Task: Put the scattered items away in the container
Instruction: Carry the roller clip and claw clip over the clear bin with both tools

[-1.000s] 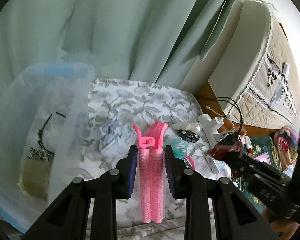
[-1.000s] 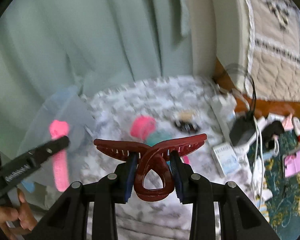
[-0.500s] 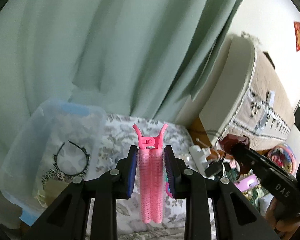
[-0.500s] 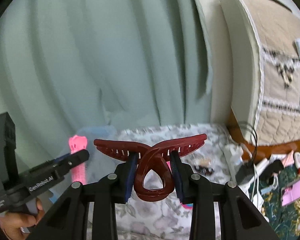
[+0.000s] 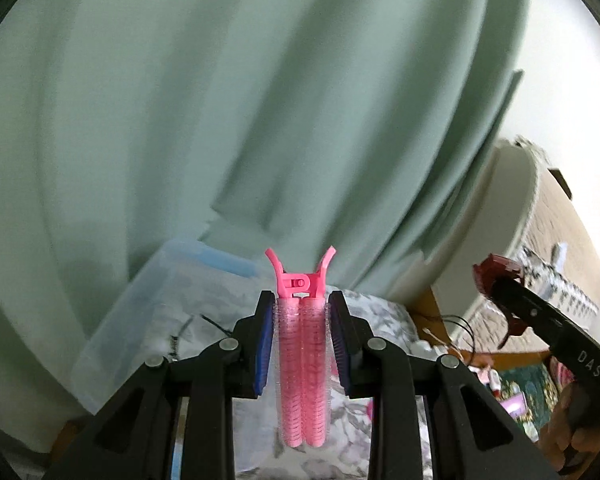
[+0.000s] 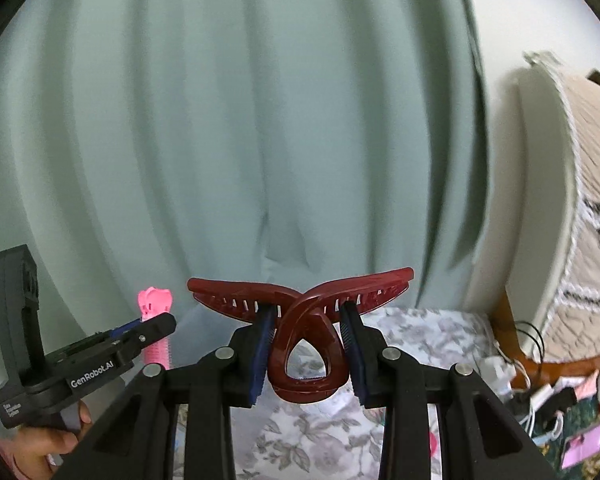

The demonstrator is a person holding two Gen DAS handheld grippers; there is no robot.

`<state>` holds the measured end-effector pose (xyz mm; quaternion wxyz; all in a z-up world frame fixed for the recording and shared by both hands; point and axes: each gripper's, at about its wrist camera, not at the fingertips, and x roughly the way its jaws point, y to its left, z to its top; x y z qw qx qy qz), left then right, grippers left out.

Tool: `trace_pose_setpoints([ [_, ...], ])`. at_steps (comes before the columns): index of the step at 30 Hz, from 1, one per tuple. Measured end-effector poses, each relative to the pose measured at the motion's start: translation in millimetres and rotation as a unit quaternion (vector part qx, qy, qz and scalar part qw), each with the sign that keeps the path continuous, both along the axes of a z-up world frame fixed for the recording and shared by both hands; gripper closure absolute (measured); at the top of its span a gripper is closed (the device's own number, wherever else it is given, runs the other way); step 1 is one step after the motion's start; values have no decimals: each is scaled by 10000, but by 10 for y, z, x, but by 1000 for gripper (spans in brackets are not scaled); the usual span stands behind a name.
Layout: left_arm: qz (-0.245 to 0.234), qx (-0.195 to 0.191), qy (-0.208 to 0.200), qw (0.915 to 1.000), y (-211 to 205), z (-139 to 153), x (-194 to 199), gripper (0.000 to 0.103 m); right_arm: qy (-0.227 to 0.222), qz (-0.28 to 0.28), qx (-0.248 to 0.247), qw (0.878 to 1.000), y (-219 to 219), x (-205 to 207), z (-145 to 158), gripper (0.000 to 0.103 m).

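Observation:
My left gripper (image 5: pixel 302 312) is shut on a pink hair-roller clip (image 5: pixel 303 360), held upright between the blue pads, its forked handle on top. Behind it and to the left stands the clear plastic container (image 5: pixel 148 320) with a blue handle; a black headband shows inside. My right gripper (image 6: pixel 309 316) is shut on a dark red claw hair clip (image 6: pixel 306 340), whose toothed wings spread wide above the pads. In the right wrist view the left gripper (image 6: pixel 152 326) with the pink clip (image 6: pixel 156 320) shows at the lower left, a hand under it. Both are raised above the floral-covered table (image 6: pixel 420 332).
A pale green curtain (image 5: pixel 260 120) fills the background. At the right stands a cream padded piece of furniture with a quilted lace cover (image 6: pixel 580 220). Cables, a white plug and small items (image 6: pixel 540 392) lie at the table's right edge, above a green patterned floor.
Both grippers have risen and tilted up with their clips still held. The table and scattered items have dropped toward the bottom of both views, and the curtain now fills most of them.

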<state>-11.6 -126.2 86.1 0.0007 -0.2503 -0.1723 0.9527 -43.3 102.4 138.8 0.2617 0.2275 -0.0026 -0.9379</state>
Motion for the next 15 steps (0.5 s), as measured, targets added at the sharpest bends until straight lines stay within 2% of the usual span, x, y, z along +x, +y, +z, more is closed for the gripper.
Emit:
trace_pose_setpoints([
  [9, 585, 213, -146, 9980, -490, -152, 55, 75, -42, 464, 135, 9988, -483, -95, 19, 67],
  [15, 750, 333, -329, 9961, -707, -315, 10, 75, -324, 685, 355, 9965, -796, -231, -186, 67],
])
